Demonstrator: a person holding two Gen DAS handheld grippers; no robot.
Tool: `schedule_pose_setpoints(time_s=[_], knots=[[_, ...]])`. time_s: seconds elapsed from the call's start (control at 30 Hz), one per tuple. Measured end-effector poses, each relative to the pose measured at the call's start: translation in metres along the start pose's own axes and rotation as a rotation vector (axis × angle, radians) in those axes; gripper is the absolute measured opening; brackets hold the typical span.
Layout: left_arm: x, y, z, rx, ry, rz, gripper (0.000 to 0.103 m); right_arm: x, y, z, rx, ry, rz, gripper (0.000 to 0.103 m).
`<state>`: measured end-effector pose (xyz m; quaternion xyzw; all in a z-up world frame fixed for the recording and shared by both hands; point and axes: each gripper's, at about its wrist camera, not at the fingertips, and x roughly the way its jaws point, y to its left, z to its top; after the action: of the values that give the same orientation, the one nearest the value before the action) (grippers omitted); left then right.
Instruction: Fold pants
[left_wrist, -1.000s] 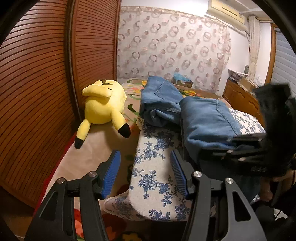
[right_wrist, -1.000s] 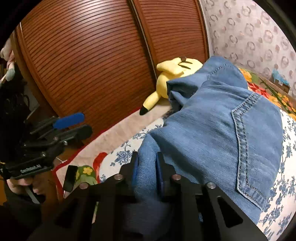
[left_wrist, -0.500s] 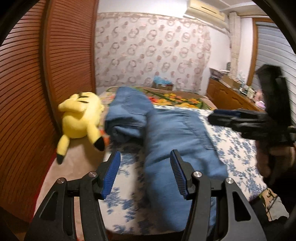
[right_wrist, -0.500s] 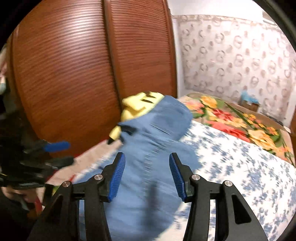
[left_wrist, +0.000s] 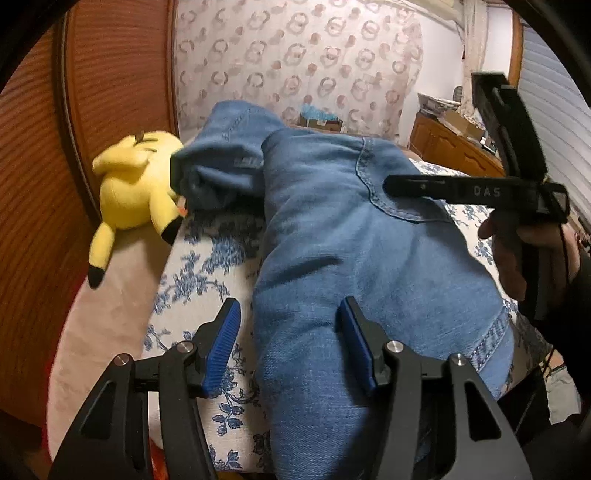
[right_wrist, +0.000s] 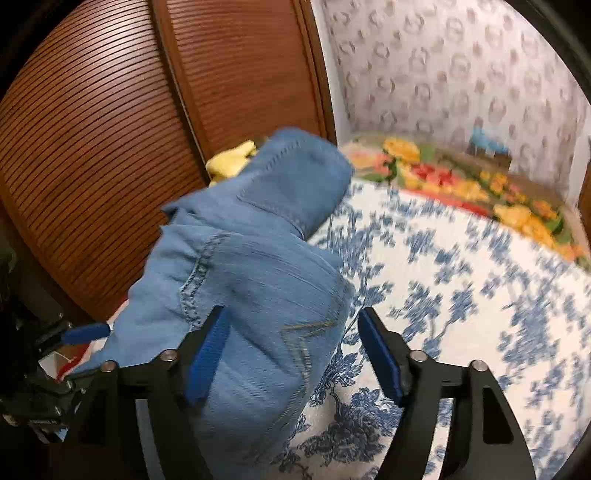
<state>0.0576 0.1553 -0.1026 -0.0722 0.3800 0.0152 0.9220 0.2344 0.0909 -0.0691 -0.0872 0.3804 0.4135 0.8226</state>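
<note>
Floral bedspread (left_wrist: 192, 284) under jeans (left_wrist: 354, 258), plush (left_wrist: 133, 188) beside; both grippers' jaws apart, empty, right widening.

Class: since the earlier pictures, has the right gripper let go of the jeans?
Yes. The right gripper, earlier clamped on the jeans, now has its jaws opening above the denim and the floral bedspread.

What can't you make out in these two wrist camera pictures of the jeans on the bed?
- Jeans: the near end is cut off by the bottom edge in the left wrist view, behind the left gripper.
- Yellow plush toy: mostly hidden behind the denim in the right wrist view.
- Bedspread: motion-blurred in the right wrist view.
- Right gripper: jaws opening, denim between them; contact unclear.
</note>
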Motion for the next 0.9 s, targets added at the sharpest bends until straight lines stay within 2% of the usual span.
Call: schedule_pose_setpoints(time_s=[0.1,0.2,0.3,0.4,0.43,0.5,0.53,0.67,0.9], knots=[[0.001,0.002,0.002,-0.011,0.000,-0.013,0.057,0.016,-0.012,0.001,0.050,0.023,0.044,0.082],[0.003,0.001,0.003,-0.010,0.002,-0.015,0.057,0.033,-0.023,0.000,0.121,0.070,0.127,0.083],[0.006,0.002,0.003,-0.022,-0.004,-0.026,0.057,0.045,-0.023,0.001,0.136,0.103,0.212,0.082],[0.010,0.004,0.004,-0.029,-0.007,-0.034,0.057,0.054,-0.021,0.005,0.133,0.109,0.253,0.069],[0.010,0.004,0.005,-0.032,-0.009,-0.036,0.057,0.056,-0.024,0.006,0.133,0.107,0.263,0.056],[0.012,0.005,0.006,-0.036,-0.008,-0.041,0.057,0.051,-0.026,0.011,0.131,0.105,0.307,0.038],[0.012,0.005,0.007,-0.039,-0.010,-0.046,0.057,0.045,-0.026,0.014,0.120,0.101,0.331,0.033],[0.004,0.005,0.013,-0.038,-0.039,-0.055,0.057,0.017,-0.011,0.028,0.050,0.076,0.337,0.029],[-0.027,0.008,0.037,-0.063,-0.161,-0.064,0.057,-0.032,0.026,0.073,-0.072,0.012,0.322,0.028]])
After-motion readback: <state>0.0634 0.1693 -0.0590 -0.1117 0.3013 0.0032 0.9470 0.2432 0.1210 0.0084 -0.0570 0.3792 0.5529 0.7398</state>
